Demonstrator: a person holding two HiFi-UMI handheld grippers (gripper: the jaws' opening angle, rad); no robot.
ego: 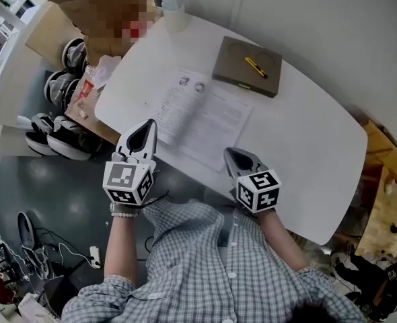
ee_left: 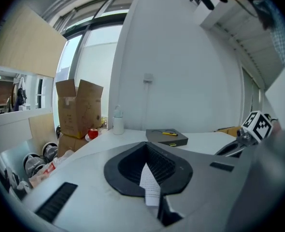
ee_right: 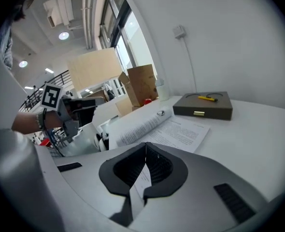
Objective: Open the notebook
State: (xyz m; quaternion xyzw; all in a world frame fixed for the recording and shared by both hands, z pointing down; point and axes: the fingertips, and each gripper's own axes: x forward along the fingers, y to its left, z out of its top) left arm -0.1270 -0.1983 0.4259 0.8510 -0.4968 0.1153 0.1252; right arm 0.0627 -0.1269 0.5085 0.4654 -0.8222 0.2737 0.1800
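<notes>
Head view: left gripper (ego: 151, 123) and right gripper (ego: 228, 152), each with jaws pressed together, hover above the open notebook (ego: 202, 116) lying on the white table (ego: 306, 147).

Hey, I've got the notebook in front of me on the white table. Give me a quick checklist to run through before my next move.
1. Notebook open: ok, it lies spread on the white table, print facing up.
2. Left tool gripping: ok, jaws shut with a printed page edge pinched between them.
3. Right tool gripping: ok, jaws shut on another page edge.
4. Left page lying flat: not ok, it arches up off the table.
5. Grey box with yellow pen clear of the pages: ok, they sit apart.
6. Pinched paper untorn: cannot tell.
</notes>
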